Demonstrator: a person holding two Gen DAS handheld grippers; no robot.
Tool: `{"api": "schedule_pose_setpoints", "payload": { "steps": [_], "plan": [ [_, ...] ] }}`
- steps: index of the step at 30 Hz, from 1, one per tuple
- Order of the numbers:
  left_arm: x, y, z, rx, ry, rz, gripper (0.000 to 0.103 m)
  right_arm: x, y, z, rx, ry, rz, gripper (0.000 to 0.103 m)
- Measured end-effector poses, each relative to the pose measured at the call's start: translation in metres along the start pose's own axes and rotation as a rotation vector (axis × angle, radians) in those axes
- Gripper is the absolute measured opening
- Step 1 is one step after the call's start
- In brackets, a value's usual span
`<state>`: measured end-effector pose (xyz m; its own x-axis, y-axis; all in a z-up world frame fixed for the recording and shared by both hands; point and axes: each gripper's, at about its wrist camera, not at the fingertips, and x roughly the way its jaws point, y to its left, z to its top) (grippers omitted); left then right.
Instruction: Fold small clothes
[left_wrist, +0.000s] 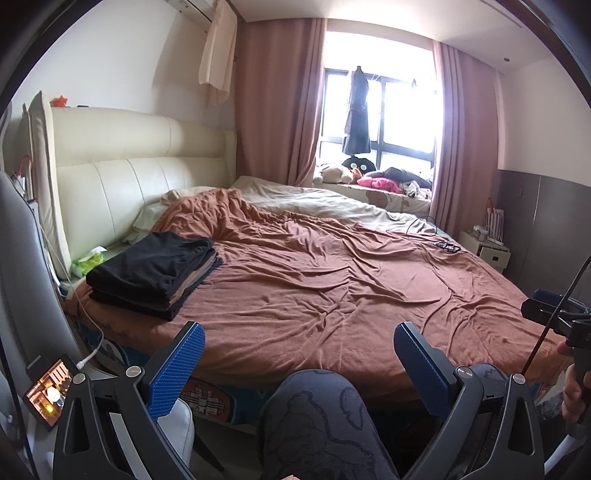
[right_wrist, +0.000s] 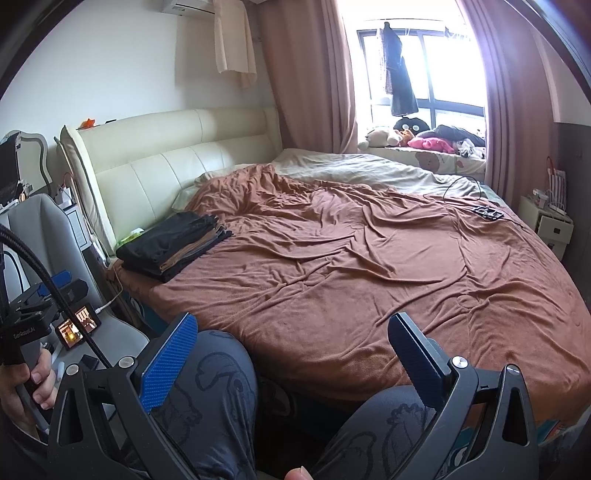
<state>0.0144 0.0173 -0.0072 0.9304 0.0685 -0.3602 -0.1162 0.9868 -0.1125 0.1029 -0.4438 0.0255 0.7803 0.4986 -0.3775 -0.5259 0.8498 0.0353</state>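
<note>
- Left gripper (left_wrist: 299, 354): jaws spread, empty, held over the knees (left_wrist: 314, 413).
- Right gripper (right_wrist: 291, 350): jaws spread, empty.
- Ahead: bare blanket (left_wrist: 332, 280).
- Far left: folded stack (left_wrist: 155, 269); folding appears finished or paused. Next move requires locating an unfolded garment.

The bed (left_wrist: 332, 288), under a wrinkled brown blanket (right_wrist: 369, 258), carries a stack of folded dark clothes (left_wrist: 155, 273) near the headboard.
</note>
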Motion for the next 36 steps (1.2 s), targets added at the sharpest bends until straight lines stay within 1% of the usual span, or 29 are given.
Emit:
{"api": "schedule_pose_setpoints", "payload": {
  "steps": [36],
  "plan": [
    [0.0002, 0.0041, -0.0006, 0.009, 0.004, 0.007, 0.103, 0.0030, -0.0001, 0.0015, -0.002, 0.009, -0.009, 0.103]
  ]
}}
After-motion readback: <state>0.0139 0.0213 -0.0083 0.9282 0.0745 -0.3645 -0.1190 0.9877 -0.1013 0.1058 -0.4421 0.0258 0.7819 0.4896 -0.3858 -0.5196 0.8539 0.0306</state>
